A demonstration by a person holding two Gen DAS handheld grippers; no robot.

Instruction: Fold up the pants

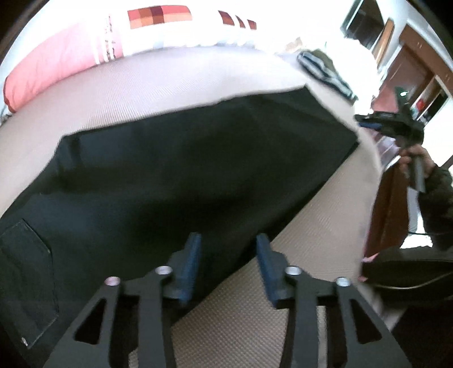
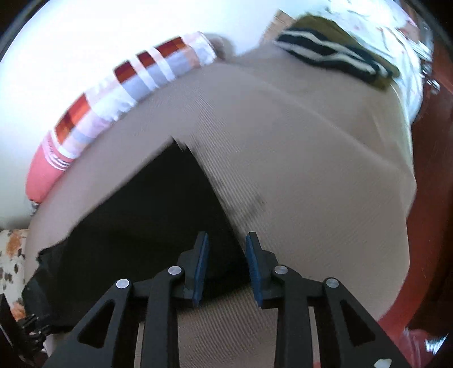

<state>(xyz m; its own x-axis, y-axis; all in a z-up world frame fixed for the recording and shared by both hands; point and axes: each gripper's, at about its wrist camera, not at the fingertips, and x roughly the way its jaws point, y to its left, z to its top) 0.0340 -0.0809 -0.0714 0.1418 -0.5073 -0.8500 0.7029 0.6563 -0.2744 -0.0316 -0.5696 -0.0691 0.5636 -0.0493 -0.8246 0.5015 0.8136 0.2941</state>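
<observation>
Black pants point(image 1: 184, 169) lie folded flat on a beige bedsheet point(image 1: 141, 79), with a back pocket point(image 1: 25, 269) at the lower left. My left gripper point(image 1: 228, 250) hovers open over the pants' near edge, and nothing sits between its blue pads. In the right wrist view the pants point(image 2: 147, 220) end in a corner near the middle. My right gripper point(image 2: 227, 240) stands open just above that end, its pads apart and off the cloth. From the left wrist view the right gripper point(image 1: 365, 120) shows at the bed's right side, held by a hand point(image 1: 419, 158).
A pink pillow point(image 1: 51, 65) and a checked blanket point(image 1: 158, 17) line the far side of the bed. A striped dark garment point(image 2: 334, 56) lies at the far right corner. Wooden furniture point(image 1: 410, 70) stands beyond the bed's right edge. Bare sheet point(image 2: 311, 169) stretches right of the pants.
</observation>
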